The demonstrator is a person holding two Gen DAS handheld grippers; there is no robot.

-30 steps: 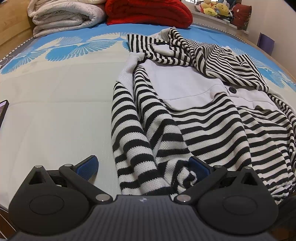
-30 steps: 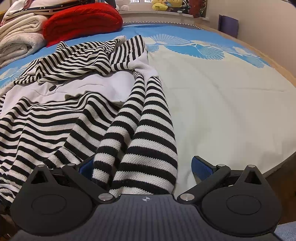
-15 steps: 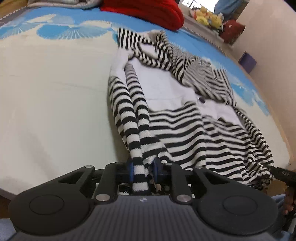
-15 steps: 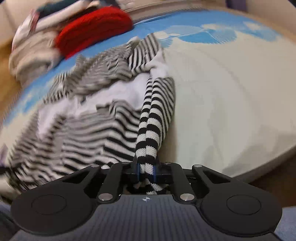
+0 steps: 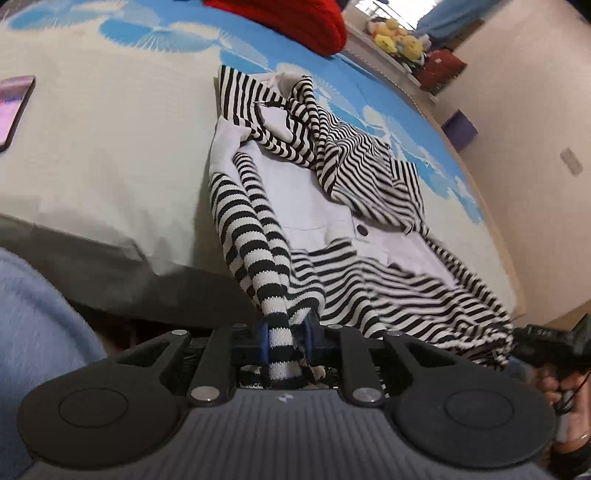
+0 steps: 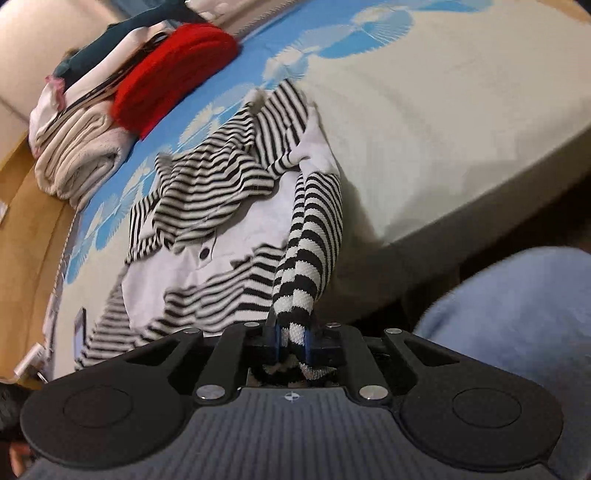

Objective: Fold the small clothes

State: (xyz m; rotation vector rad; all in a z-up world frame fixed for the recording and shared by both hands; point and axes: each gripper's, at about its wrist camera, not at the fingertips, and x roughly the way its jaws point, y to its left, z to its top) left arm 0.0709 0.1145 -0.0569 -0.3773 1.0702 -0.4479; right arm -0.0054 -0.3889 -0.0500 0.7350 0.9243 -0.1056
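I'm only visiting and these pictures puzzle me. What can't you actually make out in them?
- Left wrist view: the cuff of the black-and-white striped knit garment is hidden inside the shut left gripper.
- Right wrist view: the other cuff vanishes into the right gripper; the lower hem is motion-blurred.
- Left wrist view: the pink-screened phone is cut off by the edge.
- Yellow plush toys: too small.

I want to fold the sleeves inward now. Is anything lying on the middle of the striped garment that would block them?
Nothing visible does. Both tongs, left and right, are shut on a sleeve end of the striped garment. Its white front panel carries only its own rumpled hood and a button.
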